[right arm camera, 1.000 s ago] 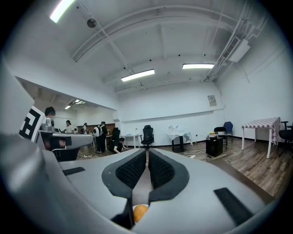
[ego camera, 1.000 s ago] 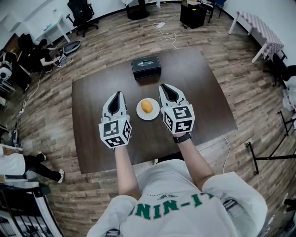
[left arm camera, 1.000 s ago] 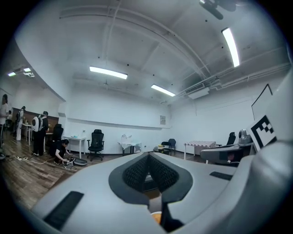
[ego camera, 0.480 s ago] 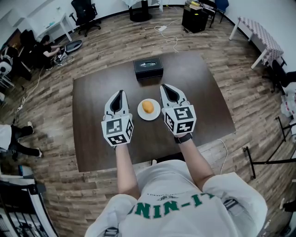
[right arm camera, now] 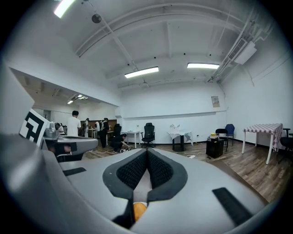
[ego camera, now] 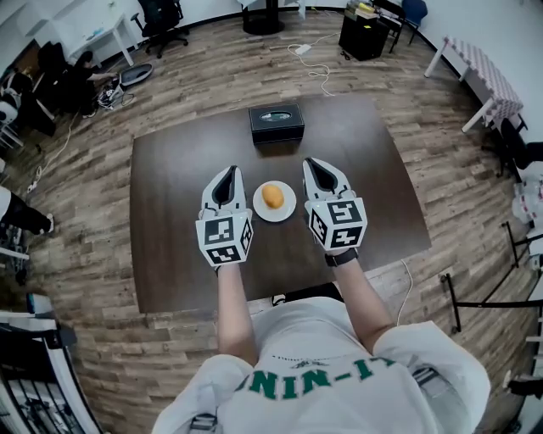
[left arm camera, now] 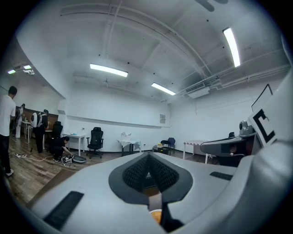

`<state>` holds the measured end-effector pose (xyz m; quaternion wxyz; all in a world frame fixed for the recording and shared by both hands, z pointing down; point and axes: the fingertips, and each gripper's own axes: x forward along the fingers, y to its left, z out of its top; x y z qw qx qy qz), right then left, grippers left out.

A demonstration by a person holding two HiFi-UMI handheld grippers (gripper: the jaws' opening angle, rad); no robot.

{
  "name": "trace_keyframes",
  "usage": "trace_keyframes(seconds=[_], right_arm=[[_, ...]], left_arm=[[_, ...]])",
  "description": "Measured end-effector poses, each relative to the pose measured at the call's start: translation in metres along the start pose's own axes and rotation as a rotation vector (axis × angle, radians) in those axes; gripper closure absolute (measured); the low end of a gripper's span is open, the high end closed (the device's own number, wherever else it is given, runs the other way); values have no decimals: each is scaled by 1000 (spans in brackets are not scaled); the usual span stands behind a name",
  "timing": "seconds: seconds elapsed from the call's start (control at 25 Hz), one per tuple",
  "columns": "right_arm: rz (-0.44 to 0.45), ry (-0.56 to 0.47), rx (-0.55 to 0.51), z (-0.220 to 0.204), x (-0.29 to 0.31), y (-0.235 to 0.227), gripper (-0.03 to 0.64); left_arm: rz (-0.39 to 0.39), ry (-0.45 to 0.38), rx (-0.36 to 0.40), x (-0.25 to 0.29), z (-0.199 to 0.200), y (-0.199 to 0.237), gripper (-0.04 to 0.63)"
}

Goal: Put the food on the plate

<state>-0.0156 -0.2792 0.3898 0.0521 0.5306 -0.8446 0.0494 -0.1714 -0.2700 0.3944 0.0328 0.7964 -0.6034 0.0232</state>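
An orange, rounded piece of food lies on a small white plate in the middle of the dark brown table. My left gripper hovers just left of the plate, jaws together, nothing in them. My right gripper is just right of the plate, also shut and empty. Both point away from me, towards the far side of the table. In the left gripper view the pads meet, and a sliver of the food shows below them. The right gripper view shows the same food under its closed pads.
A black box stands at the table's far edge, beyond the plate. Around the table is wooden floor with cables, office chairs, a black cabinet and a table with a checked cloth. People are at the far left.
The head view has drifted slightly. Both grippers, the plate and the food keep their places relative to one another.
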Motion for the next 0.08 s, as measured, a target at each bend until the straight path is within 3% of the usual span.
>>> trace_keyframes(seconds=[0.08], right_arm=[[-1, 8, 0, -5, 6, -5, 601]], left_arm=[[-1, 9, -4, 8, -6, 1, 583]])
